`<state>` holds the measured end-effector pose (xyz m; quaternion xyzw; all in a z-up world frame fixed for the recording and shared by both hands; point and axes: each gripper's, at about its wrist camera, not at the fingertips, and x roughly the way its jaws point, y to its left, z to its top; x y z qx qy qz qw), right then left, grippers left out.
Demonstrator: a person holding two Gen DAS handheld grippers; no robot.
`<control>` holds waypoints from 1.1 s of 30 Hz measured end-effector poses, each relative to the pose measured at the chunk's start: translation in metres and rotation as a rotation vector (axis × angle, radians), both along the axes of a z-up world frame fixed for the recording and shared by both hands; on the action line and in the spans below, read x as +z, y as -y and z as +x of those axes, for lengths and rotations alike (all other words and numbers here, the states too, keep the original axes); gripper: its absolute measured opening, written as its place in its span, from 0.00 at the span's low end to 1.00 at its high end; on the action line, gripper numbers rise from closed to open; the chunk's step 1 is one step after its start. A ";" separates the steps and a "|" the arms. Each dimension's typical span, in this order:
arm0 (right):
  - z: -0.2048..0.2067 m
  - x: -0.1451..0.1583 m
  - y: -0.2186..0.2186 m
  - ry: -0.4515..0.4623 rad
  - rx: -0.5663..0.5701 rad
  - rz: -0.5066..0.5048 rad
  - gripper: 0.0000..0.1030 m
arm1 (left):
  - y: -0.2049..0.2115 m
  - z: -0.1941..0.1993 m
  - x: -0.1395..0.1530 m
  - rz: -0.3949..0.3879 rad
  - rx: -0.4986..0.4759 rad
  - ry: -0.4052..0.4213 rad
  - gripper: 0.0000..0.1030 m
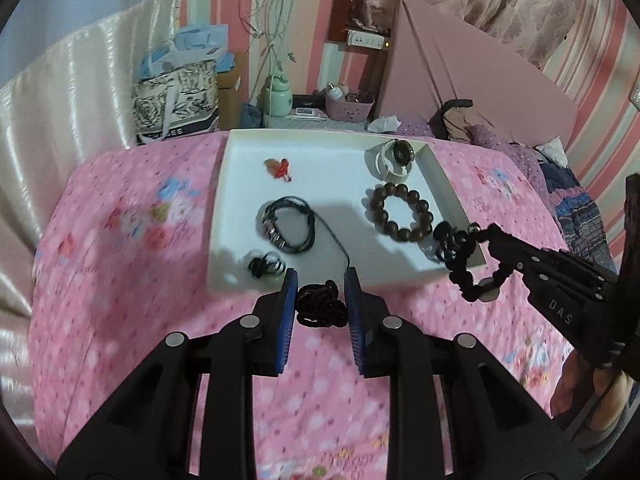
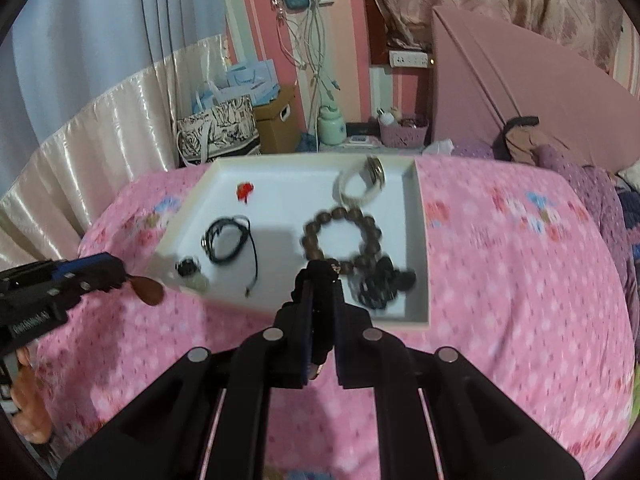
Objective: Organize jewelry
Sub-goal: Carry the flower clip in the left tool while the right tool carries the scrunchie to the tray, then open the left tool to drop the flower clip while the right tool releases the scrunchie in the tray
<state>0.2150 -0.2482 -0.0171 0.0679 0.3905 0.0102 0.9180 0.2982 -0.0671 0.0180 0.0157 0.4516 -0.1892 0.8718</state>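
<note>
A white tray (image 1: 320, 152) lies on the pink bedspread. It holds a red charm (image 1: 280, 168), a black cord necklace (image 1: 290, 222), a brown bead bracelet (image 1: 398, 214), a white-strapped watch (image 1: 394, 160) and a small dark piece (image 1: 266, 266). My left gripper (image 1: 321, 300) is shut on a dark braided cord bundle (image 1: 320, 306) just before the tray's near edge. My right gripper (image 2: 322, 280) is shut on a black bead bracelet (image 1: 472, 268) over the tray's near right corner; it also shows in the right wrist view (image 2: 316, 270).
The pink bedspread (image 1: 120, 280) covers the bed. Behind the tray stand a patterned bag (image 1: 176, 100), a green bottle (image 1: 276, 98) and a lilac basket (image 1: 350, 108). Pillows and clothes (image 1: 480, 128) lie at the right. A satin curtain (image 1: 60, 100) hangs at the left.
</note>
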 end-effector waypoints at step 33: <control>0.075 -0.102 -0.016 -0.196 -0.051 -0.086 0.11 | 0.026 0.072 -0.096 0.226 0.053 -0.048 0.24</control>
